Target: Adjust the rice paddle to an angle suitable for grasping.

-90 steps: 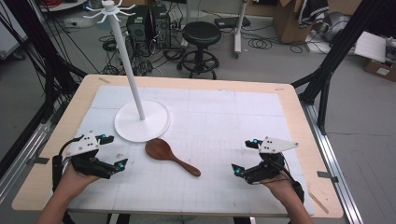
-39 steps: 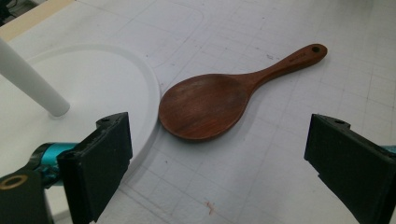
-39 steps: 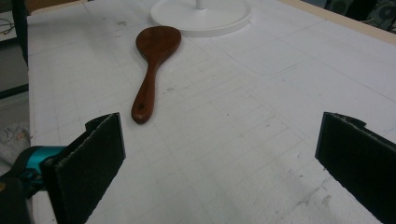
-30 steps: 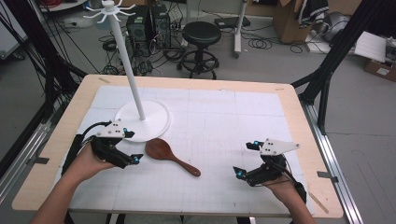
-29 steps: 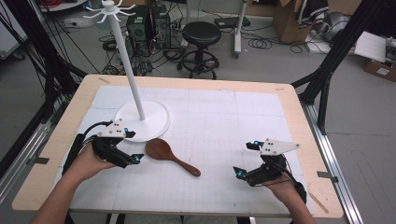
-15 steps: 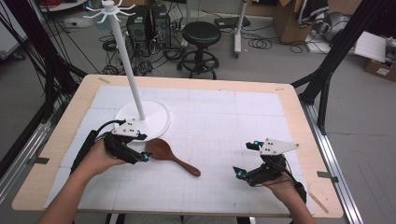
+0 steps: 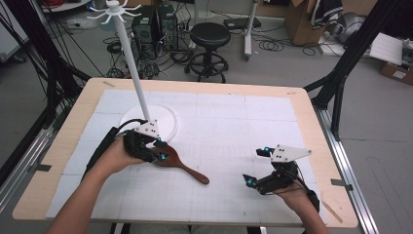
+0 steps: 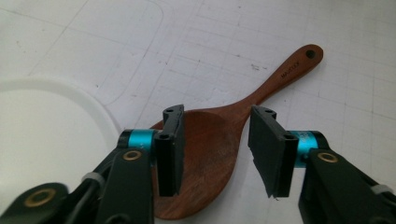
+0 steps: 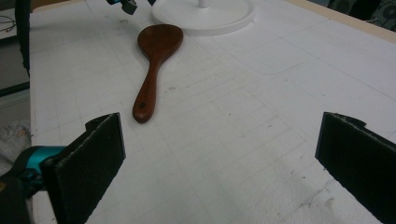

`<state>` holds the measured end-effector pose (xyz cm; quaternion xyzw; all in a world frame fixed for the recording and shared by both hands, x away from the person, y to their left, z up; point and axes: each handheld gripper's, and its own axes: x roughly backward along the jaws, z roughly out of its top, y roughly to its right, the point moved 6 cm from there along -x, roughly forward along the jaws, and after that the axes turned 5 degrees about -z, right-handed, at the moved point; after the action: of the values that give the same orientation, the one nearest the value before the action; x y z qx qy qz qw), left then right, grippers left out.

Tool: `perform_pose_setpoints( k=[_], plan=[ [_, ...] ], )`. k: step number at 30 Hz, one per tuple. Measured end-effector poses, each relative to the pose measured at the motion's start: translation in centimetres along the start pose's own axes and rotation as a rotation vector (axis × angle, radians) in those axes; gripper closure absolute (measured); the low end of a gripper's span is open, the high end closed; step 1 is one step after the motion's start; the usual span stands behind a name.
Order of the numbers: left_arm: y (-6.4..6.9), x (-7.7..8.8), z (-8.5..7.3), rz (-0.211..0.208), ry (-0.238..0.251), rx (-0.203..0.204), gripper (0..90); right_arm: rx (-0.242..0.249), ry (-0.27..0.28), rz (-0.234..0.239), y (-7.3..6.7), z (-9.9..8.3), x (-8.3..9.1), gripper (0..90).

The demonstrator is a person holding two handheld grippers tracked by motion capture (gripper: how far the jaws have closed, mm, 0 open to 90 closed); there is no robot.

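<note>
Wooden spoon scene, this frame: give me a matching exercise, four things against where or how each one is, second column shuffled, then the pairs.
Things:
1. wooden spoon
2. left gripper
3. right gripper
4. white stand

States:
A. jaws wide apart over bare mat, near the table's front right
B. upright on a round base at the back left
C. lying flat, handle pointing away from the stand
D. jaws astride the spoon's bowl, having just been closing

Pairs: 1-C, 2-D, 3-A, 4-B

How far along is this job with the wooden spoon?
Early. Done: the left hand-held gripper has reached the spoon. In hand: its jaws have just been closing around the bowl, with a gap at one pad. Left: gripping and lifting; the spoon lies flat beside the stand. The right hand-held gripper waits open.
</note>
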<state>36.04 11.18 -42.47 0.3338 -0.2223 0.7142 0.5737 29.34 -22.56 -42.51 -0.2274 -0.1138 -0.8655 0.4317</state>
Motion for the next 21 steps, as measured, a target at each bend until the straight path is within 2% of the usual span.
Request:
perform_pose_setpoints(
  k=[3, 6, 10, 12, 21],
  plan=[
    [-0.2, -0.4, 0.2, 0.001, -0.014, -0.002, 64.5, 0.005, 0.000, 0.000, 0.0, 0.0, 0.0, 0.5],
    [-0.4, -1.1, 0.7, -0.011, -0.046, -0.018, 78.2, 0.004, -0.002, 0.002, 0.0, 0.0, 0.0, 0.5],
    [-0.4, -1.5, 1.1, -0.022, -0.063, -0.034, 87.7, 0.006, -0.003, -0.001, 0.0, 0.0, 0.0, 0.5],
    [-0.6, -1.9, 1.2, -0.030, -0.088, -0.042, 89.5, 0.005, -0.002, 0.000, -0.1, 0.0, 0.0, 0.5],
    [-0.8, -3.4, 2.1, -0.024, -0.137, -0.054, 89.9, 0.003, -0.005, 0.003, -0.1, 0.0, -0.1, 0.5]
  ],
)
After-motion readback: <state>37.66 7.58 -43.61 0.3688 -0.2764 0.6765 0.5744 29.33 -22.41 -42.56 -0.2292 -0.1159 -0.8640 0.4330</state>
